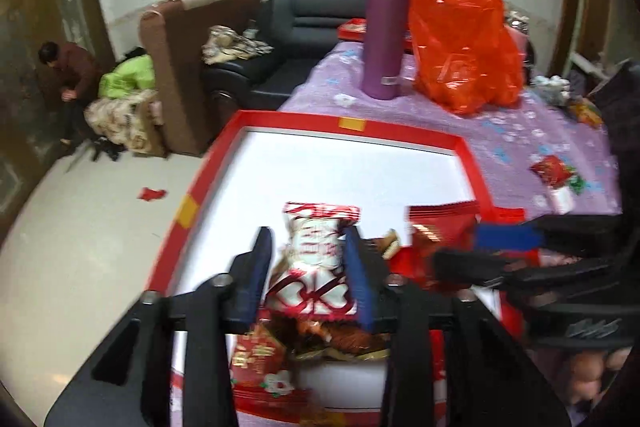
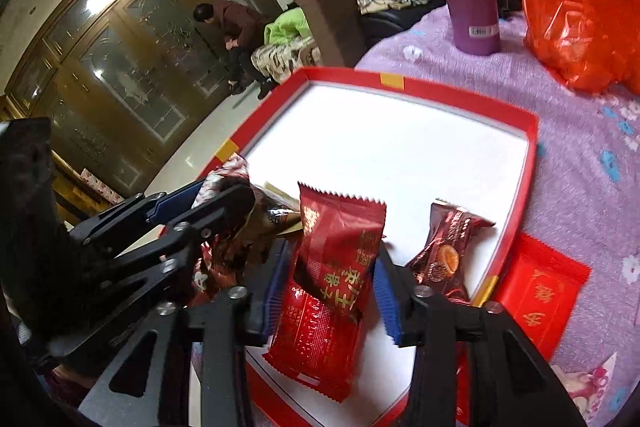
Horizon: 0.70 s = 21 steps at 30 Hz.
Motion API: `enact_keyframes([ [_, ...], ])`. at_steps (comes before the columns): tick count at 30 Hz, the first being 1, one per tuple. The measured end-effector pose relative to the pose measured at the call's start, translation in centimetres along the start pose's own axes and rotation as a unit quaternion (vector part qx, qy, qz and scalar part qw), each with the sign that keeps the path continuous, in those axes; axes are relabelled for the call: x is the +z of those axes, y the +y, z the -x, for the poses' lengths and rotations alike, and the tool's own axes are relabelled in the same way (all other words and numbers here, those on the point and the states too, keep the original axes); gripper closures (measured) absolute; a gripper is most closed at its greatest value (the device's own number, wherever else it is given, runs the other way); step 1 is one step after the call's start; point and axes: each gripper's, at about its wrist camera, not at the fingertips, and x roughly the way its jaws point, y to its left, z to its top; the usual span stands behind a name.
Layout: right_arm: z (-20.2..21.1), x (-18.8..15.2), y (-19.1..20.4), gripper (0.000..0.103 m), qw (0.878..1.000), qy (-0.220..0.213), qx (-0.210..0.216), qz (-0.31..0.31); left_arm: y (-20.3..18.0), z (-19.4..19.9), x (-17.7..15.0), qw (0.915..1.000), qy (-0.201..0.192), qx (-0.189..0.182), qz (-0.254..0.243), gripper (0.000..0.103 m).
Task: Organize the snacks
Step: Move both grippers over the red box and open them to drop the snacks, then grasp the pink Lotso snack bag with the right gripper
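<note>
A red-rimmed box (image 1: 352, 125) with a white floor lies on the purple cloth; it also shows in the right wrist view (image 2: 532, 155). My left gripper (image 1: 308, 243) is shut on a white-and-red snack packet (image 1: 316, 259) over the box's near part. My right gripper (image 2: 332, 267) is shut on a dark red snack packet (image 2: 332, 283) over the box; it enters the left wrist view (image 1: 504, 239) from the right. A brown packet (image 2: 444, 259) lies in the box beside it. More packets (image 1: 280, 351) lie under my left gripper.
A purple flask (image 1: 386, 27) and an orange plastic bag (image 1: 464, 39) stand behind the box. A red packet (image 2: 540, 291) lies on the cloth outside the box's right rim. Small sweets (image 1: 554, 169) lie at the right. The table edge drops to the floor at the left.
</note>
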Motion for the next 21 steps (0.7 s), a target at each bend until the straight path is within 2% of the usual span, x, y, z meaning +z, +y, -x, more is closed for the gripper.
enact_keyframes([
  [1,0.9,0.0,-0.2,0.055,1.000,-0.013,-0.004,0.003,0.1,0.2,0.0,0.9999,-0.005,0.010,0.003,0.045],
  [3,3.2,-0.2,-1.2,0.050,0.999,-0.041,-0.014,0.003,0.4,1.0,0.1,0.9995,-0.024,0.020,0.010,0.044],
  [5,5.8,-0.9,-2.9,0.045,0.997,-0.068,-0.034,0.006,0.4,1.7,0.2,0.9992,-0.036,0.011,0.013,0.042],
  [7,7.6,-1.5,-4.8,0.042,0.995,-0.077,-0.059,0.005,-0.1,2.3,0.3,0.9990,-0.044,-0.006,0.006,0.038],
  [10,9.0,-2.1,-8.3,0.040,0.996,-0.052,-0.070,-0.015,-1.6,2.9,0.1,0.9983,-0.045,-0.036,-0.012,0.037],
  [15,7.9,-2.9,-11.9,0.041,0.997,-0.007,-0.060,-0.044,-5.4,3.8,-0.4,0.9942,-0.035,-0.083,-0.058,0.037],
  [18,6.7,-4.2,-12.0,0.041,0.999,0.022,-0.043,-0.014,-7.9,4.4,-0.8,0.9883,-0.026,-0.110,-0.103,0.037],
  [21,5.9,-6.0,-11.5,0.041,0.997,0.060,-0.045,0.029,-9.6,4.8,-0.9,0.9828,-0.021,-0.127,-0.133,0.037],
])
